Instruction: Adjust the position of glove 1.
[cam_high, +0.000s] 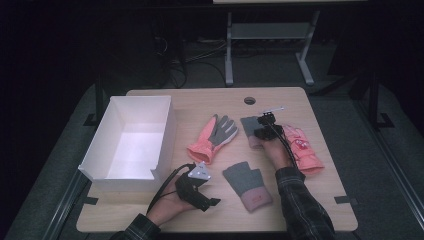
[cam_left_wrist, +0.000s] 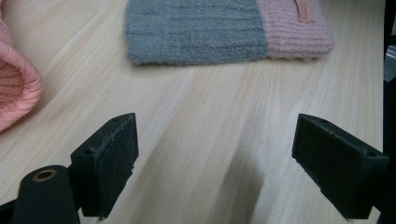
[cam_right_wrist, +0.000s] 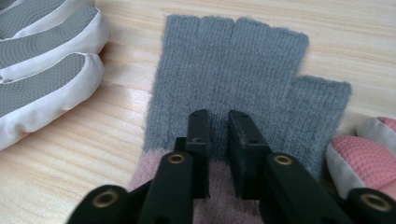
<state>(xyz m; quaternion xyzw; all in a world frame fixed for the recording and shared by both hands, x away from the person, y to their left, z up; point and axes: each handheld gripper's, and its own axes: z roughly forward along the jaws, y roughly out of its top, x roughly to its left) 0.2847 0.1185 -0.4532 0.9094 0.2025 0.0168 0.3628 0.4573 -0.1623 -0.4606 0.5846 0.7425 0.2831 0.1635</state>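
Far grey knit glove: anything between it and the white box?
Yes. The right gripper has pinched the far grey knit glove near its pink cuff. The pink and grey work glove lies flat between it and the white box; lifting clears it, dragging would not.

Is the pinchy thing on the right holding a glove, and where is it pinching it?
Yes. The right gripper pinches the grey fingerless glove near where the grey knit meets its pink cuff. The left gripper is open and holds nothing.

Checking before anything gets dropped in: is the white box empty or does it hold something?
Empty: the white box shows only its bare white floor in the high view.
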